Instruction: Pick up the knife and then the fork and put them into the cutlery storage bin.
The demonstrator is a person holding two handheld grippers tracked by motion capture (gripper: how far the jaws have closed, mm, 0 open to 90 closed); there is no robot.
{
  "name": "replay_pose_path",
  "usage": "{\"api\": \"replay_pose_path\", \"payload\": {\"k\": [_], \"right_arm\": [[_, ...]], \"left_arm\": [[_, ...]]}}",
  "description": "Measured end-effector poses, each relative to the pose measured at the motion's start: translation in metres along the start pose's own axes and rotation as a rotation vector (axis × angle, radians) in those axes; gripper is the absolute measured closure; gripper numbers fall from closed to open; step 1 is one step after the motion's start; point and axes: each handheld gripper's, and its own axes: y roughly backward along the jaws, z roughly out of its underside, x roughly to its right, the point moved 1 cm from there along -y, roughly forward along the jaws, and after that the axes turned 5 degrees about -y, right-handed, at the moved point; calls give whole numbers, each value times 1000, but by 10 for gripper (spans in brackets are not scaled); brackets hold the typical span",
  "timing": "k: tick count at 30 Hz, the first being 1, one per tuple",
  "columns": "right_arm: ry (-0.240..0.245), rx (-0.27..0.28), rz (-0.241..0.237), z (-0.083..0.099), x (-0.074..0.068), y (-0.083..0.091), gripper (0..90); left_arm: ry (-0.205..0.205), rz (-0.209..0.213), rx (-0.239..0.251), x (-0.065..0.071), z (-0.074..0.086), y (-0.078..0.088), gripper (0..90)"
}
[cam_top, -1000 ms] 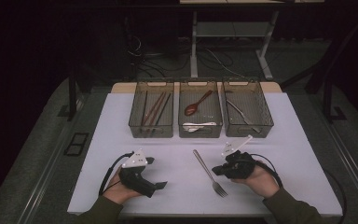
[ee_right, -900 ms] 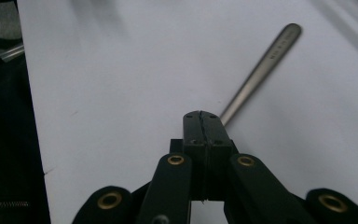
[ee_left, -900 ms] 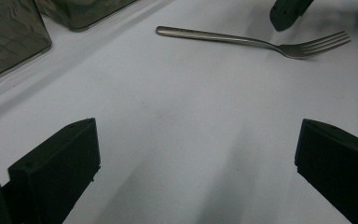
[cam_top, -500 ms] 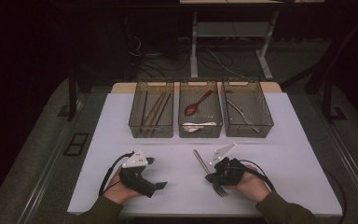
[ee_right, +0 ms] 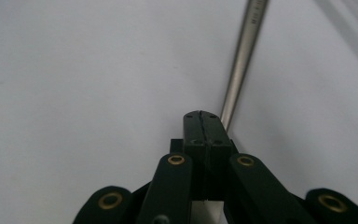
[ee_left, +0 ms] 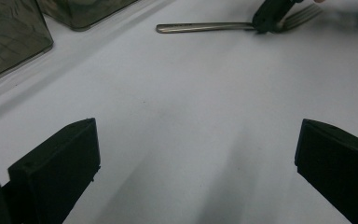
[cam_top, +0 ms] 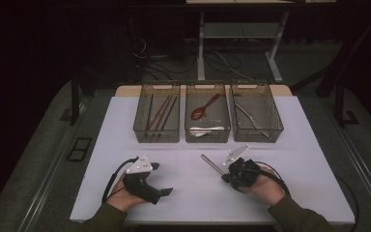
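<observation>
- Fork (cam_top: 211,164) lies on the table (cam_top: 319,159) under the right gripper (cam_top: 228,178), handle slanting away toward the 3 bins (cam_top: 207,113).
- Right gripper's jaws are pressed together beside the handle — whether they pinch it is unclear; left gripper (cam_top: 166,192) gapes, farther off.

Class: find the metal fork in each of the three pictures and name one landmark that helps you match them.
High view: the fork lies on the white table, right of centre, before the middle bin.
Left gripper view: top edge, right of centre, handle pointing left.
Right gripper view: handle runs from centre to the top edge.
Shared landmark: the right gripper, shut beside the fork.
</observation>
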Motion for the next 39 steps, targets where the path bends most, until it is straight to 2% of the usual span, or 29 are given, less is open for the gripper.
{"api": "replay_pose_path", "payload": {"k": [5, 7, 11, 12, 14, 16, 21, 26, 30, 33, 39], "right_arm": [[-37, -4, 38, 2, 14, 3, 898], [-35, -8, 39, 2, 18, 3, 898], [-30, -15, 9, -4, 23, 10, 896], [-24, -18, 17, -7, 25, 12, 879], [-26, -54, 15, -15, 28, 15, 827], [-10, -92, 26, -23, 30, 14, 819], [14, -205, -2, -37, 31, 0, 784], [26, -313, 16, -44, 28, -11, 776], [28, -342, 11, -48, 30, -13, 796], [44, -358, 25, -49, 31, -14, 831], [49, -358, 32, -49, 31, -14, 845]], "left_arm": [[1, 0, 1, 0, 0, 0, 0], [0, 0, 0, 0, 0, 0, 0], [3, 1, 1, 0, 0, 0, 0], [2, 1, 1, 0, 0, -1, 0], [0, 1, -2, 0, 0, -1, 0], [-1, 1, -3, 0, 0, -1, 0], [-1, 2, -2, 0, 0, -1, 0], [-1, 3, -2, -1, 0, -1, 0], [-1, 3, -6, 0, 0, -1, 0], [-2, 2, -8, 0, 0, -1, 0], [-3, 2, -8, 0, 0, -1, 0]]}}
